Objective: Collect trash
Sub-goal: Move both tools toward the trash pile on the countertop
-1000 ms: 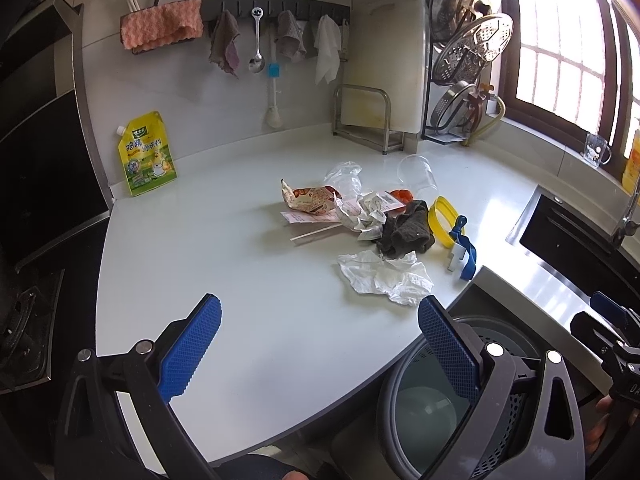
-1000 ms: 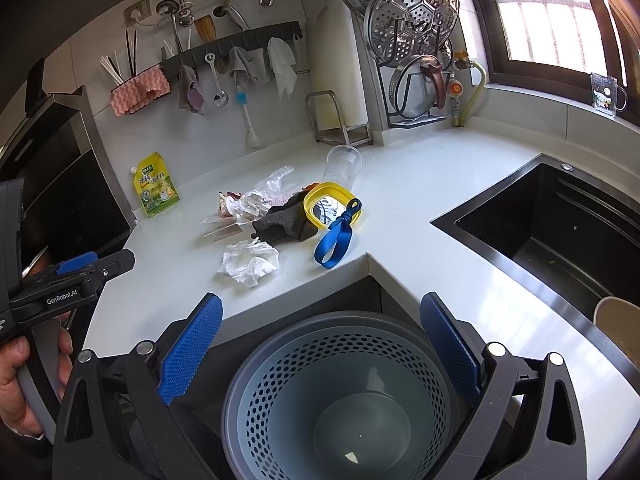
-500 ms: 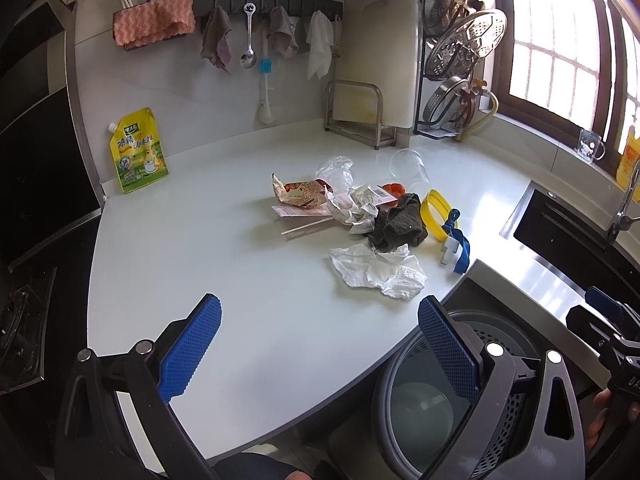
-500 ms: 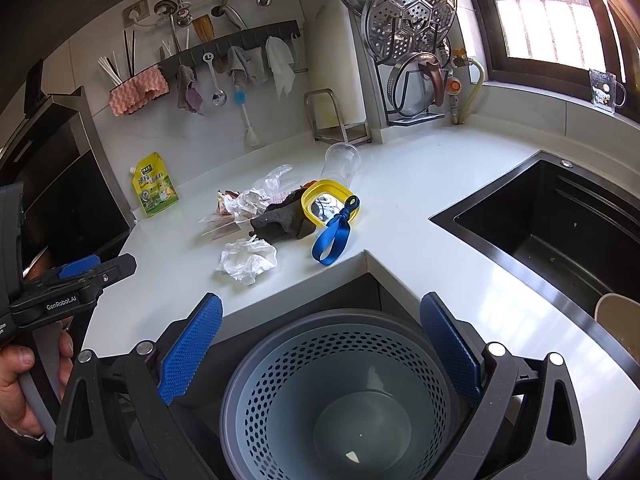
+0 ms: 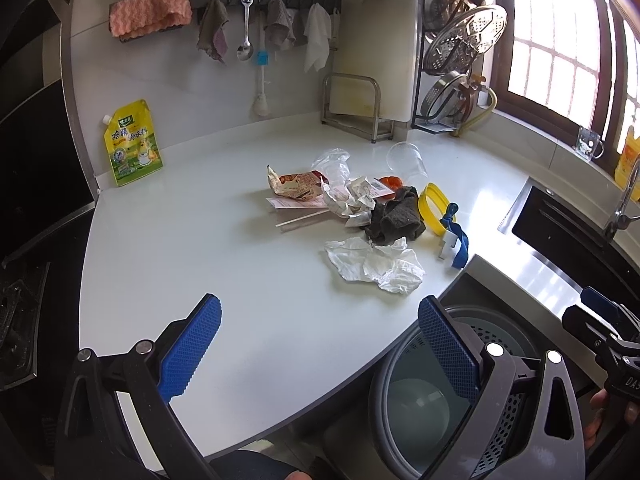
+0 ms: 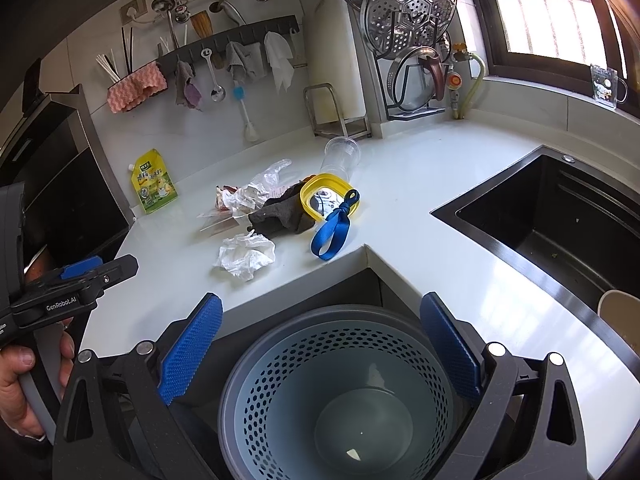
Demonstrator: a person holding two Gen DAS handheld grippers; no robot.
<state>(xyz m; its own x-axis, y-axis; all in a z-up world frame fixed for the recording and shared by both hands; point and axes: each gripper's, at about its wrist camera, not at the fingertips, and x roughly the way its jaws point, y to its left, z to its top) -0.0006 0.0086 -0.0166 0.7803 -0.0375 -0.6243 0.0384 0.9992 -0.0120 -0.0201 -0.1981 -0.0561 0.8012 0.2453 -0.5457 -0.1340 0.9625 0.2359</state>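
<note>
A heap of trash lies mid-counter: a crumpled white tissue [image 5: 376, 266] [image 6: 246, 255], a dark rag [image 5: 394, 220] [image 6: 282, 216], a snack wrapper [image 5: 296, 186], crumpled paper [image 5: 352, 200], clear plastic film [image 5: 332, 162], a thin stick [image 5: 302, 220], a yellow lid [image 5: 432, 208] [image 6: 330, 196] and a blue strap [image 5: 458, 240] [image 6: 332, 232]. A grey perforated bin [image 6: 340, 392] [image 5: 420, 400] stands below the counter's inner corner. My left gripper [image 5: 320, 348] is open and empty over the counter's front edge. My right gripper [image 6: 320, 344] is open and empty above the bin.
A clear plastic cup [image 5: 406, 160] lies behind the heap. A yellow seasoning pouch [image 5: 132, 144] leans on the back wall. A black sink [image 6: 560, 220] is at the right, a stove [image 5: 20, 312] at the left. Racks, cloths and utensils hang on the wall.
The left gripper has drifted slightly back and left, so the heap sits a little lower in its view. The right gripper has barely moved. Both stay open.
</note>
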